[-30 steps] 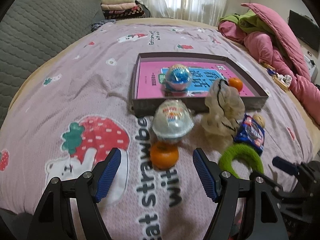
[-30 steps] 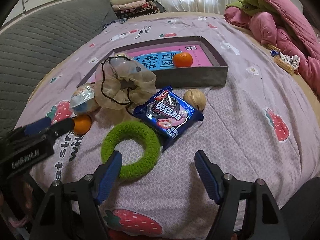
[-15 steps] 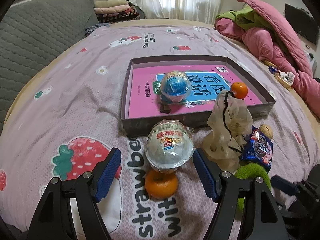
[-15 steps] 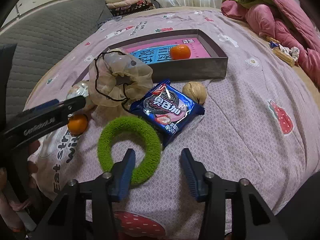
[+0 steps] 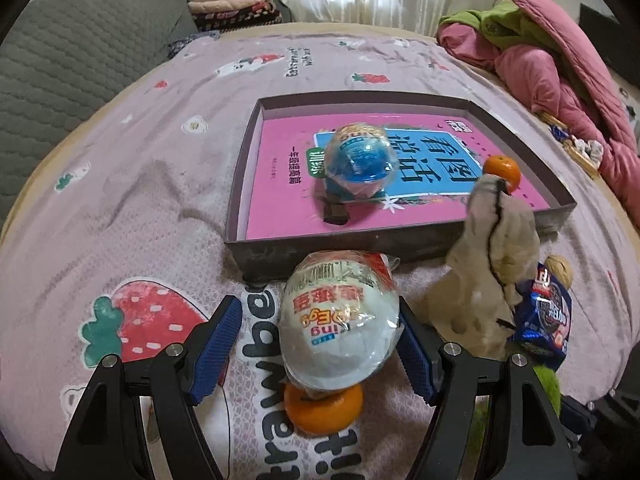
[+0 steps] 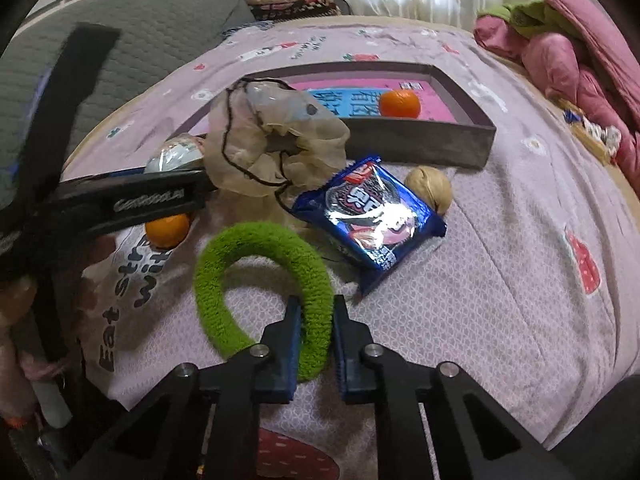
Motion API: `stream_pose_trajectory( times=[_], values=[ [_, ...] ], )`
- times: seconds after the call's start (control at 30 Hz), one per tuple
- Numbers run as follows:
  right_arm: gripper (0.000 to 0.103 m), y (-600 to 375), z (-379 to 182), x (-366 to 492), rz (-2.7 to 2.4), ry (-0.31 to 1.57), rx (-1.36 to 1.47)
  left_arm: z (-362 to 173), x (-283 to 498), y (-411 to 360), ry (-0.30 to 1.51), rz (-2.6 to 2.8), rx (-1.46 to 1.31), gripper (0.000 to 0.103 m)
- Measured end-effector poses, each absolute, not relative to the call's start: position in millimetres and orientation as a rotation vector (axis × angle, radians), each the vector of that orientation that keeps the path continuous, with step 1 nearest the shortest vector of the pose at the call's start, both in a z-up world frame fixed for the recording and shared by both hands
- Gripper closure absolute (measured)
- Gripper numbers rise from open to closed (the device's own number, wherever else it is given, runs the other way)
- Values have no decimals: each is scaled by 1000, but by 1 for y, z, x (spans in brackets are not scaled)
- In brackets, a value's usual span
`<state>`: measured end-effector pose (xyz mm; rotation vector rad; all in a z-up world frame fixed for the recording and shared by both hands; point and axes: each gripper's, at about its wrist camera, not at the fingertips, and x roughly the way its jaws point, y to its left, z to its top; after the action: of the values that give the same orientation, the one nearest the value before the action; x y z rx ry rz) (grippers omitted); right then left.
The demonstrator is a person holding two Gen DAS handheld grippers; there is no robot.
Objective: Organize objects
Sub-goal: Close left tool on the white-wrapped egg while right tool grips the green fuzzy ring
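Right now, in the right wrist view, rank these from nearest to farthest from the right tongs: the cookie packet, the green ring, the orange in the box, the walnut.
1. Green ring: gripped between the right tongs.
2. Cookie packet: just beyond, slightly right.
3. Walnut: behind the packet, before the box.
4. Orange: farthest, inside the box.

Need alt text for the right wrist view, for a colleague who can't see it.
The right tongs are shut on a fuzzy green ring lying on a strawberry-print bedsheet. Beyond it lie a blue cookie packet, a walnut and a grey box holding an orange.
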<state>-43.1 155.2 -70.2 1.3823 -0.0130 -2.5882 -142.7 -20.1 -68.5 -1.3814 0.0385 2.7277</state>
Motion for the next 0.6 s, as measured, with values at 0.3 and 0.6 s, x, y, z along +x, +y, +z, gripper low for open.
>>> stream_pose_trajectory(
  times=[0.3,0.6],
  values=[
    [90,161,-53,-38,-2644,17,1247,-62,-139,-21,-27,2702,-1335,50],
    [90,165,-36,-45,-2682,22,1173,-37,-118,-23,-37,2741,-1247,51]
  ],
)
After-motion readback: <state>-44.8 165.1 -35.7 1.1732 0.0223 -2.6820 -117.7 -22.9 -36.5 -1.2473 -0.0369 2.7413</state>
